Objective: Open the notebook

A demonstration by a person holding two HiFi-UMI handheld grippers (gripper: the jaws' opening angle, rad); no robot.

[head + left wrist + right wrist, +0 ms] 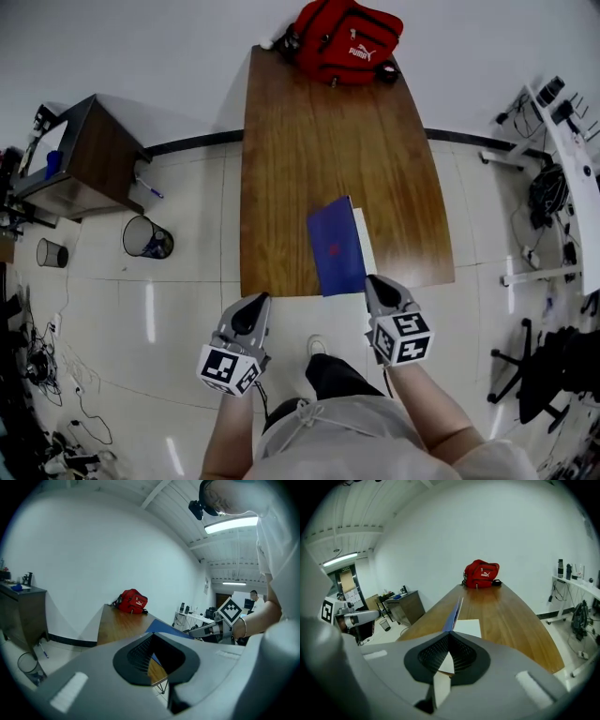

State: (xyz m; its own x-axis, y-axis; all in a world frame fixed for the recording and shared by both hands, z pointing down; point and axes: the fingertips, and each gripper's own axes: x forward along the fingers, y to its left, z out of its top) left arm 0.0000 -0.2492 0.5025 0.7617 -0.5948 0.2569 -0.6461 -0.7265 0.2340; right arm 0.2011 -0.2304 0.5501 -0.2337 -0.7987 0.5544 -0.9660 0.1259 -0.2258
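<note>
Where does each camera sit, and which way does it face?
Head view: on the person's head, looking steeply down at the table and notebook; left gripper, right gripper and forearms show.
Left gripper view: on the left gripper, facing up the table toward the bag; the right gripper shows.
Right gripper view: on the right gripper, facing the bag; the left gripper shows.
Both gripper views share the bag.

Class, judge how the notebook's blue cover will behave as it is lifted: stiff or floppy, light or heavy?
The blue cover stands straight on edge from the right gripper, so it is probably fairly stiff. It looks thin, so it is likely light. The white page beneath lies flat, so the pages will probably remain down.
</note>
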